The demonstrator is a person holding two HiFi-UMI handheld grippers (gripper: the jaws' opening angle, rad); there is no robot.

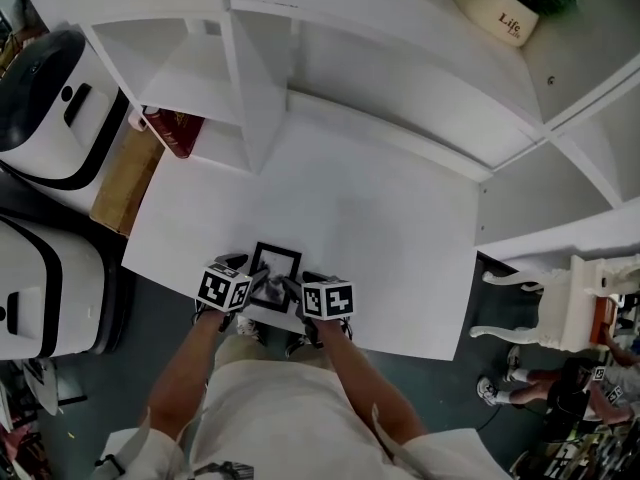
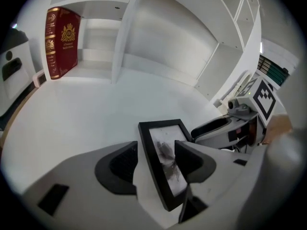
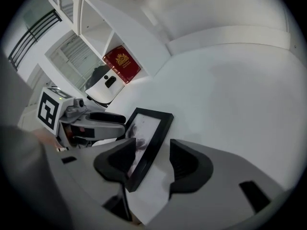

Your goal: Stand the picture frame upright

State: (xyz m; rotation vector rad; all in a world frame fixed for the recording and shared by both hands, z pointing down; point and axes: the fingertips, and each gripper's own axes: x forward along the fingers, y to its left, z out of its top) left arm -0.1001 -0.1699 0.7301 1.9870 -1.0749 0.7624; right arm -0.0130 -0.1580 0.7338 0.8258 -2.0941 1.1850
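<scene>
Now: picture frame (image 1: 274, 266) flat near front edge of white tabletop (image 1: 380, 228). Left forearm (image 1: 185, 373), right forearm (image 1: 365, 378) angle forward, converging. Left gripper (image 2: 156, 159) and right gripper (image 3: 151, 159) part-open, straddling frame's side rails; outer pads not touching.

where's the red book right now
The red book stands upright in the left cubby of the shelf, at the far left of the table; upper left in the head and left gripper views.
</scene>
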